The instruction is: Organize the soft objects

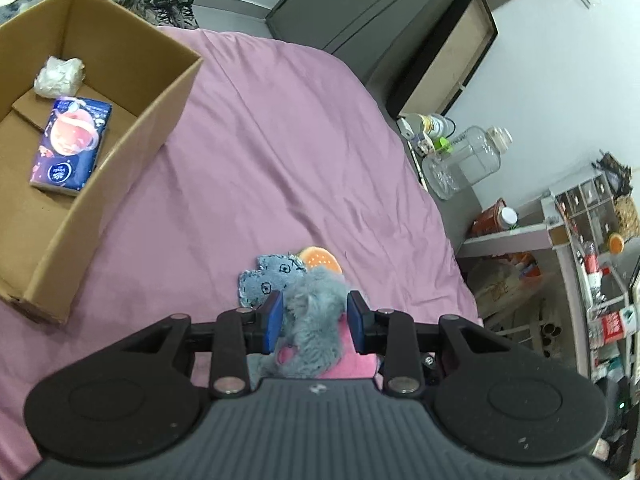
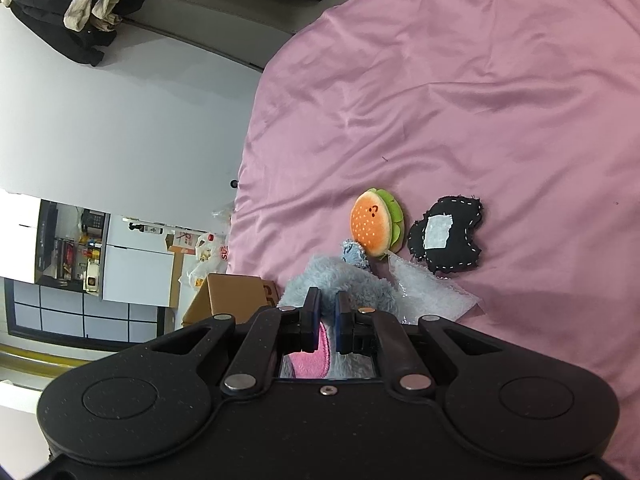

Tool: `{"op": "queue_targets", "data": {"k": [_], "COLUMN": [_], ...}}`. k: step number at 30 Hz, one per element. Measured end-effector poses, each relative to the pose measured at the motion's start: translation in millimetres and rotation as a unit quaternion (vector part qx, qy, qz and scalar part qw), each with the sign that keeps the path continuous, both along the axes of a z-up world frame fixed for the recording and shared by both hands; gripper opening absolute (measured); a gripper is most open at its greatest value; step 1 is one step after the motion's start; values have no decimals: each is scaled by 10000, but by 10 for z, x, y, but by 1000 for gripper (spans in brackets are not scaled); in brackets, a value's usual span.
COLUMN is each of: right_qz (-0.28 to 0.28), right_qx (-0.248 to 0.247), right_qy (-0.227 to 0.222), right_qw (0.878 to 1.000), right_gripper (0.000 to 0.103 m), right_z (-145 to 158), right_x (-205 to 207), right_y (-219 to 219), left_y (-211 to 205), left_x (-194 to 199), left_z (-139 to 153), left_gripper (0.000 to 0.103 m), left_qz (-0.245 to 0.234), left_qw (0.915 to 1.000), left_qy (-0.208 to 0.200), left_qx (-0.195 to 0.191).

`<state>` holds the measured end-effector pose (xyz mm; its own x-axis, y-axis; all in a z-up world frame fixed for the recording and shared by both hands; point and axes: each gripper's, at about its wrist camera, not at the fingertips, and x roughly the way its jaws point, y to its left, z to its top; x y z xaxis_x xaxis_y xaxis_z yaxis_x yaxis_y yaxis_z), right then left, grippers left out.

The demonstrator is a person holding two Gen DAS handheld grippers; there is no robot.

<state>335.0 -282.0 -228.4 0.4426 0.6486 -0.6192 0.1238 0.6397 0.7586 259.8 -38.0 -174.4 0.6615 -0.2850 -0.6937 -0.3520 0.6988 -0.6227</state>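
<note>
my left gripper [image 1: 314, 322] was part-way open with its blue pads [image 1: 273, 322] pressed into the sides of the grey plush toy [image 1: 316, 308], so it was grasping that fluffy bundle, fur bulging up between the jaws. a pink patch of the toy showed low down between the jaws, close to the gripper body. my right gripper [image 2: 328, 320] had its jaws drawn nearly together, clenched on a thin fold of the same grey plush toy [image 2: 340, 280], pink fabric showing just under the pads [image 2: 311, 320].

the toy sat on the pink bedsheet [image 1: 280, 140], at the near edge of the bed, bunched up. i couldn't tell its long axis; from the left wrist its fur ran roughly away from me, up toward the small pieces beyond it.

just past the toy lay a blue felt patch [image 1: 272, 280], flat on the sheet and touching the fur, and a burger plush [image 2: 376, 224] leaning on its edge, bun face turned to the right camera. beside the burger lay a black felt patch [image 2: 448, 236] with white stitching, flat, near but apart. a crinkled clear bag [image 2: 432, 292] lay by the toy.

the cardboard box [image 1: 132, 136] stood open on the sheet to the left, well apart from the toy, holding a blue tissue pack [image 1: 70, 144] lying flat and a white wad [image 1: 60, 76] at the far end.
</note>
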Motion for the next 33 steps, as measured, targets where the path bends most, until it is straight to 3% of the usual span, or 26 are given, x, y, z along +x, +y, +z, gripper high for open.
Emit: {"op": "queue_targets", "data": {"k": [8, 17, 19, 23, 24, 33], "right_qz": [125, 203, 258, 482, 527, 500], "right_qx": [-11, -62, -261, -305, -274, -340], "right_qy": [64, 177, 232, 141, 80, -192], "right_qw": [9999, 9996, 9991, 9983, 9982, 9980], "right_gripper": [8, 17, 29, 29, 23, 19], "right_z": [-25, -20, -20, 15, 34, 170], "right_x": [10, -9, -22, -61, -78, -149], "right_y": [23, 70, 108, 190, 220, 269], "left_y": [-62, -40, -45, -48, -58, -2], "left_x": [6, -4, -23, -64, -76, -157], "left_z": [-46, 1, 0, 1, 15, 134], "left_gripper": [28, 21, 21, 20, 20, 19], "left_qz": [1, 4, 27, 61, 26, 12], "left_qw": [10000, 10000, 9999, 9999, 9999, 9998], "left_qy": [6, 0, 10, 50, 28, -104], "left_qx": [-52, 23, 121, 138, 128, 146]}}
